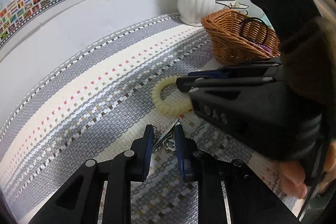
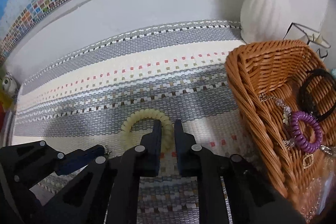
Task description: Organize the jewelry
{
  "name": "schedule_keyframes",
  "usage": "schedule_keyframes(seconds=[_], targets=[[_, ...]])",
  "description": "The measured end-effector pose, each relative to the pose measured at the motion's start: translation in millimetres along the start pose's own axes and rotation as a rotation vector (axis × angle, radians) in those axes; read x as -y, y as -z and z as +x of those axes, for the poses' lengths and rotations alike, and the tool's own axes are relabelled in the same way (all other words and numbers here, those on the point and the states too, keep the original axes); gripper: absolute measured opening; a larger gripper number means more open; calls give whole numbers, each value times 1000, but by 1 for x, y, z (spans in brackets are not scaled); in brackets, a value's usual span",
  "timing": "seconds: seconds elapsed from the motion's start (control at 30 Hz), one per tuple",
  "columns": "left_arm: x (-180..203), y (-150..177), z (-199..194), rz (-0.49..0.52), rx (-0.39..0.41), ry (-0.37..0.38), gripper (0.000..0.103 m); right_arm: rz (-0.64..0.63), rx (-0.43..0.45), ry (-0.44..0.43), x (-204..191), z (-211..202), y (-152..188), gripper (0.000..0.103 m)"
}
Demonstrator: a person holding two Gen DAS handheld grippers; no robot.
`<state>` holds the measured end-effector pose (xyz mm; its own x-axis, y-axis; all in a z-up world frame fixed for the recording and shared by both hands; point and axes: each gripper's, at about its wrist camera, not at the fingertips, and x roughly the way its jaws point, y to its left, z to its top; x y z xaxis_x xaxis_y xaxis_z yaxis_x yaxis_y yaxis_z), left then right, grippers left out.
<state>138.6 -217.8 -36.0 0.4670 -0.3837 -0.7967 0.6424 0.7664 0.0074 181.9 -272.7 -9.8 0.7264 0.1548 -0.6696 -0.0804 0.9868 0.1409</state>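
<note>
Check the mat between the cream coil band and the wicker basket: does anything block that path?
Nothing visible does. The mat lies bare between the cream coil band and the wicker basket, whose near wall must be cleared.

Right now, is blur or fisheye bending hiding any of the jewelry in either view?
Left wrist: the silver hair clip between the fingers is sharp; the hand at the right edge is blurred. Right wrist: the basket smears at its near corner; the cream coil bracelet is clear. Both bend the flag border.

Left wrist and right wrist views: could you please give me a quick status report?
Left tongs shut on silver hair clip. Right tongs shut on cream coil tie. Basket nearby, path unobstructed.
</note>
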Motion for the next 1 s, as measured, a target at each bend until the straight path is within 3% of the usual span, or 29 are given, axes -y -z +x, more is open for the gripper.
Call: schedule_keyframes(seconds=[0.1, 0.37, 0.5, 0.6, 0.67, 0.73, 0.87, 0.93, 1.0], targets=[[-3, 2, -4, -19, 16, 8, 6, 14, 0, -37, 5, -2, 1, 12], [-23, 17, -29, -86, 49, 80, 5, 52, 12, -119, 12, -9, 2, 11], [-33, 20, -35, -116, 45, 161, 5, 63, 19, -131, 13, -11, 3, 11], [-34, 20, -32, -118, 25, 146, 8, 65, 19, -133, 13, -9, 2, 11], [-34, 18, -24, -129, -7, 168, 22, 67, 21, -135, 12, -9, 2, 11], [-29, 15, -17, -107, -21, 147, 32, 67, 26, -131, 12, -10, 2, 11], [-17, 7, -9, -55, -23, 97, 33, 58, 25, -110, 11, -9, 2, 11], [-11, 6, -6, -28, -22, 59, 31, 56, 24, -107, 11, -8, 2, 11], [-4, 4, -4, 0, -15, 13, 21, 53, 20, -105, 10, -6, 2, 11]])
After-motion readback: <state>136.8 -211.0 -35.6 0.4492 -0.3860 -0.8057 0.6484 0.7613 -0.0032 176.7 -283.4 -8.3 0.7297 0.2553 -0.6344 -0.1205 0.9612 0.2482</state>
